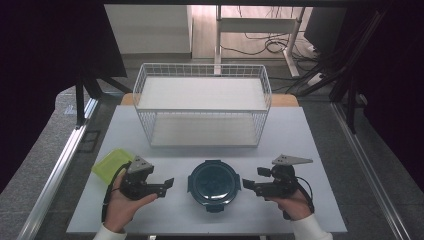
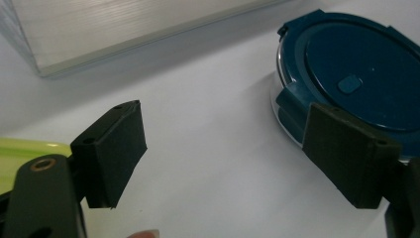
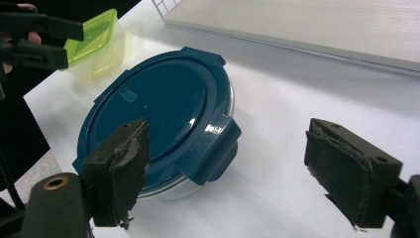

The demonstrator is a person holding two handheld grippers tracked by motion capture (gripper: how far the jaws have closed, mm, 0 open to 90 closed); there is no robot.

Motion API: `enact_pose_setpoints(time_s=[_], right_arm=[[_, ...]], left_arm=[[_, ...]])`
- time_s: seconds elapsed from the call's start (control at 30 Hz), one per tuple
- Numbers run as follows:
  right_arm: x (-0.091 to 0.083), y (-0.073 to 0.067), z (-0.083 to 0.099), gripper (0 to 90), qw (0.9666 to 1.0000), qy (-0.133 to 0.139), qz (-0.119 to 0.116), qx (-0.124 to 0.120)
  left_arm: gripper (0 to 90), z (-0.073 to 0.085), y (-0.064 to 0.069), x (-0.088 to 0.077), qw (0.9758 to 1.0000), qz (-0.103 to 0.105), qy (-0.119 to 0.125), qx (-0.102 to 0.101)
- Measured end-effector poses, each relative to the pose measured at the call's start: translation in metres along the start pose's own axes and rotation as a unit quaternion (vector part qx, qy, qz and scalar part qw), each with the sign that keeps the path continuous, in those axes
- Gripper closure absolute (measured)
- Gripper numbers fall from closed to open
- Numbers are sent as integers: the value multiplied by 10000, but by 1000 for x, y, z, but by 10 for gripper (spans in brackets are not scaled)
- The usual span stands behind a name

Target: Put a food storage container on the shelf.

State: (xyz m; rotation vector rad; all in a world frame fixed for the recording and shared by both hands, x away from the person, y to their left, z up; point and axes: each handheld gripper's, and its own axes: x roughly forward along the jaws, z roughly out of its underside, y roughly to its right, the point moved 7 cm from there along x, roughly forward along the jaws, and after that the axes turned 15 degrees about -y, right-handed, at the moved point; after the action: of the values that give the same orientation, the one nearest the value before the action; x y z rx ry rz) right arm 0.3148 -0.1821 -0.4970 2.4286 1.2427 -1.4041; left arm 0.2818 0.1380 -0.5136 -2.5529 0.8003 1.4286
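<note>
Both hands flank the round blue-lidded container [image 1: 214, 182], which sits on the surface [image 1: 300, 140] between them, in front of the wire rack [image 1: 202, 102]. Left hand-held gripper [image 1: 169, 184] is spread wide, nothing between its jaws; right hand-held gripper [image 1: 248, 184] likewise spread and empty. Lid looks clipped on, nothing lifted yet, so the handling is all ahead. A green box [image 1: 112, 165] waits beside the left hand.

My left hand-held gripper [image 1: 167, 184] and right hand-held gripper [image 1: 248, 185]: black bodies, black cables, grey three-cornered plates; white sleeve cuffs.
</note>
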Motion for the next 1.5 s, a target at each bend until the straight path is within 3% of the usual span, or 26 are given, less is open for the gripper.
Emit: enact_pose_setpoints(time_s=[0.13, 0.3, 0.43, 0.47, 0.57, 0.73, 0.83, 0.93, 1.23, 1.27, 1.43, 1.5], right_arm=[[3, 3, 0, 194, 9999, -93, 26, 121], [5, 2, -1, 199, 9998, -158, 101, 106], [7, 0, 3, 184, 9996, -235, 60, 147], [9, -1, 4, 169, 9993, -246, -52, 261], [12, -1, 4, 156, 9990, -294, -115, 303], [19, -1, 1, 142, 9976, -357, -292, 519], [23, 0, -1, 136, 9973, -415, -285, 533], [31, 0, -6, 131, 9961, -483, -406, 621], [43, 0, -13, 122, 9938, -573, -519, 793], [45, 0, -10, 122, 9927, -623, -584, 847], [46, 0, -7, 121, 9917, -663, -642, 895], [47, 1, -6, 121, 9908, -676, -691, 952]], left_arm=[[185, -3, 5, 2, 10000, 74, -33, -2], [225, -7, 7, -2, 9995, 171, 88, -256], [214, -9, 10, 0, 9981, 430, 66, -432], [182, -9, 13, 4, 9969, 598, -14, -508], [142, -9, 15, 9, 9958, 672, -86, -614], [108, -11, 20, 16, 9911, 1024, -214, -818], [104, -15, 23, 19, 9896, 1142, -248, -839], [93, -21, 30, 29, 9862, 1367, -364, -862], [75, -28, 42, 45, 9798, 1708, -561, -879], [75, -28, 45, 48, 9779, 1820, -568, -853], [76, -26, 48, 54, 9752, 1922, -674, -866], [76, -26, 50, 56, 9725, 2027, -683, -923]])
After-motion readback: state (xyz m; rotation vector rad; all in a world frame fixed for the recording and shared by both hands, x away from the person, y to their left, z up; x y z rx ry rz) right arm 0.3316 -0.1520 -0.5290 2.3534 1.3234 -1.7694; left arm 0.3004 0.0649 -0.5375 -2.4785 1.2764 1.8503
